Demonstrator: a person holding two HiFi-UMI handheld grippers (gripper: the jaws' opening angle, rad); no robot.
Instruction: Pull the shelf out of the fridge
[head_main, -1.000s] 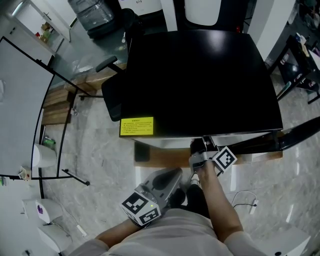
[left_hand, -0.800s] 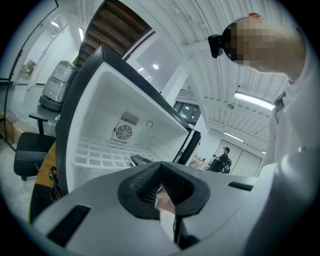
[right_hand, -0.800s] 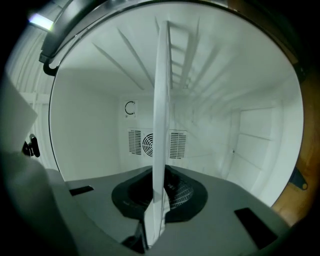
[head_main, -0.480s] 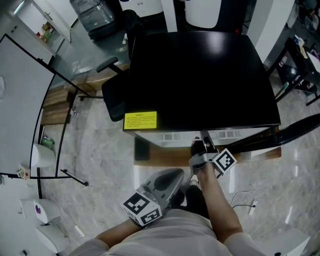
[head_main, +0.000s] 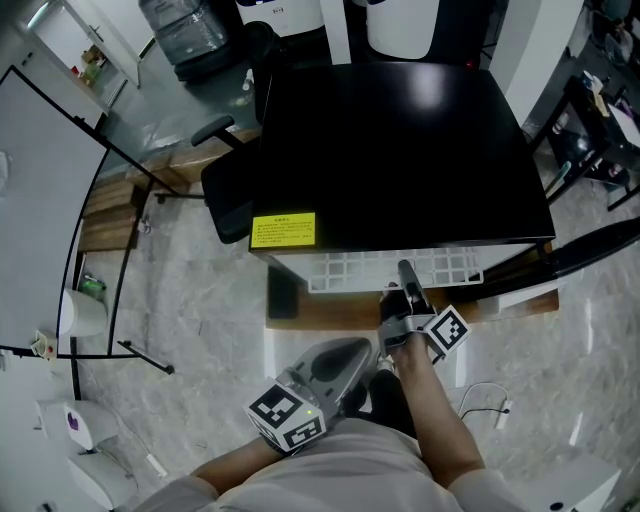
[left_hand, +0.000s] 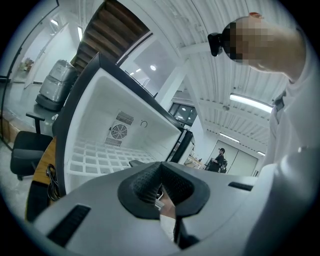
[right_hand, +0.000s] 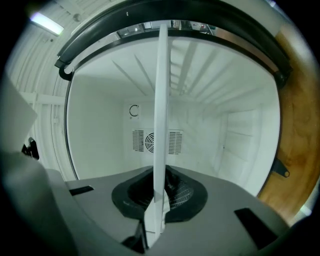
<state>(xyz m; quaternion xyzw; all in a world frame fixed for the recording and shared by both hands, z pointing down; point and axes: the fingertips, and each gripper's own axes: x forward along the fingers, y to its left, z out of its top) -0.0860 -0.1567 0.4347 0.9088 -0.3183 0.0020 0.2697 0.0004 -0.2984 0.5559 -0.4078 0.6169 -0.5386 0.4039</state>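
From above, the black fridge (head_main: 400, 160) stands ahead with its white grid shelf (head_main: 360, 270) sticking out of its front. My right gripper (head_main: 405, 272) is shut on the shelf's front edge. In the right gripper view the shelf (right_hand: 161, 125) runs edge-on as a white bar up from between the right gripper's (right_hand: 159, 200) pads into the white fridge interior. My left gripper (head_main: 350, 350) hangs back near my body, apart from the shelf, shut with nothing in it. In the left gripper view the left gripper (left_hand: 161, 187) points at the open fridge and the shelf (left_hand: 100, 157).
The fridge's black door (head_main: 600, 245) stands open at the right. A black office chair (head_main: 228, 195) sits left of the fridge. A yellow label (head_main: 283, 229) marks the fridge top's front left. A wooden platform (head_main: 330, 312) lies under the fridge; a white cable (head_main: 490, 400) lies on the floor.
The shelf has slid out from under the fridge's top edge toward me, with the right gripper drawing back on it. The left gripper has stayed put.
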